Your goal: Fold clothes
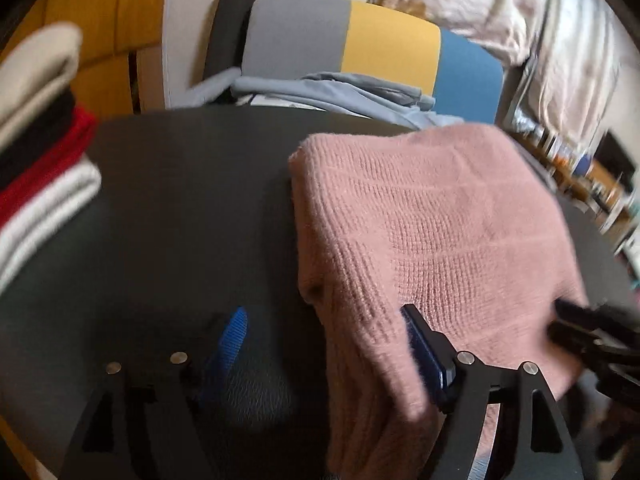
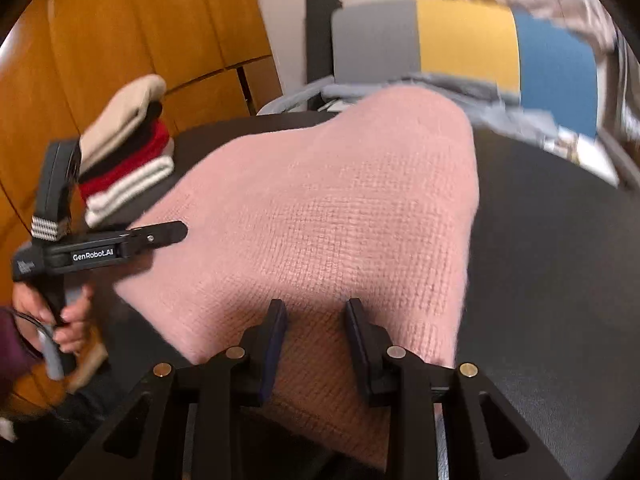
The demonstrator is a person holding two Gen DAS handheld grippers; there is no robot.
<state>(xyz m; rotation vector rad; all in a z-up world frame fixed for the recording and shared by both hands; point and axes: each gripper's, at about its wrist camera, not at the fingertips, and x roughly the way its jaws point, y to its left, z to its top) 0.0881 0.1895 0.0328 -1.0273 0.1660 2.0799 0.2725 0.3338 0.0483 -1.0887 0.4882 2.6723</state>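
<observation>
A pink knit sweater [image 1: 432, 216] [image 2: 320, 208] lies folded on the black table [image 1: 180, 200] [image 2: 552, 248]. My left gripper [image 1: 326, 332] is open at the sweater's near left corner. Its left blue pad stands clear over bare table, and its right finger rests against the knit. The right wrist view shows the left gripper [image 2: 168, 232] from the side at the sweater's left edge, with a hand [image 2: 68, 316] on its handle. My right gripper [image 2: 316, 316] is shut on the sweater's thick near edge, with the knit pinched between both pads. The left wrist view shows it as a dark blur [image 1: 588, 324] at the sweater's right side.
A stack of folded clothes [image 1: 40, 160] [image 2: 128, 160] in beige, black, red and white sits at the table's left. Behind the table stands a chair [image 1: 384, 44] [image 2: 460, 40] with a grey, yellow and blue back, and a light blue garment [image 1: 340, 88] [image 2: 440, 84] lies on it.
</observation>
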